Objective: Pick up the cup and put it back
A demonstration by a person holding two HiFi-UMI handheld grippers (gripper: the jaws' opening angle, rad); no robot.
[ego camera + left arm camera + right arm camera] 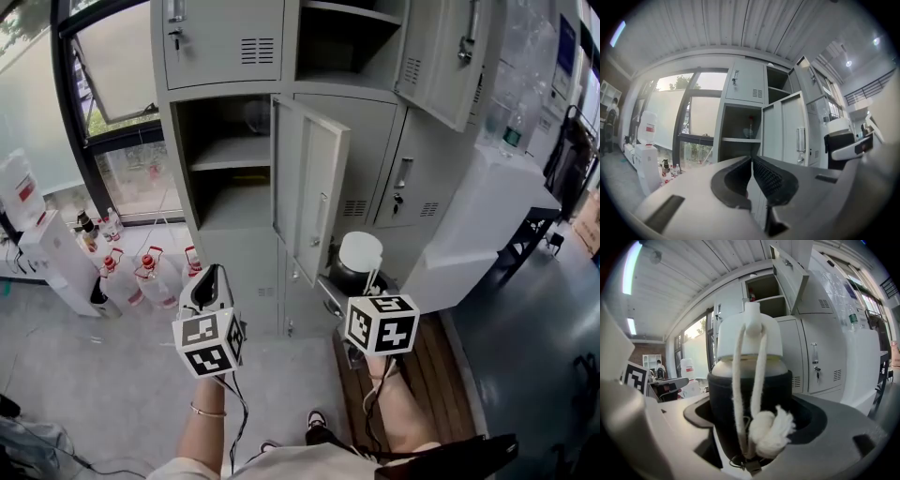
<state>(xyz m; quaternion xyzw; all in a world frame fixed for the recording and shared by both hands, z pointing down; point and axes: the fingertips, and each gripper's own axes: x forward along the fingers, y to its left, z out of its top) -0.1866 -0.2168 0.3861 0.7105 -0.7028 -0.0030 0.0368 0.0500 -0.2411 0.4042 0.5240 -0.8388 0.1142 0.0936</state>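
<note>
The right tool [362,279] is clenched on the black-sleeved cup with white lid and cord [359,259], at frame centre, just right of the edge of the grey metal locker's open door [311,192]. The left tool [213,277], lower left, is closed on nothing and well apart, above the pale floor [94,375].

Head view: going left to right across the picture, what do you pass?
Water dispenser → red-capped bottles → left gripper, jaws together → open locker door → cup, held in the right gripper.
</note>
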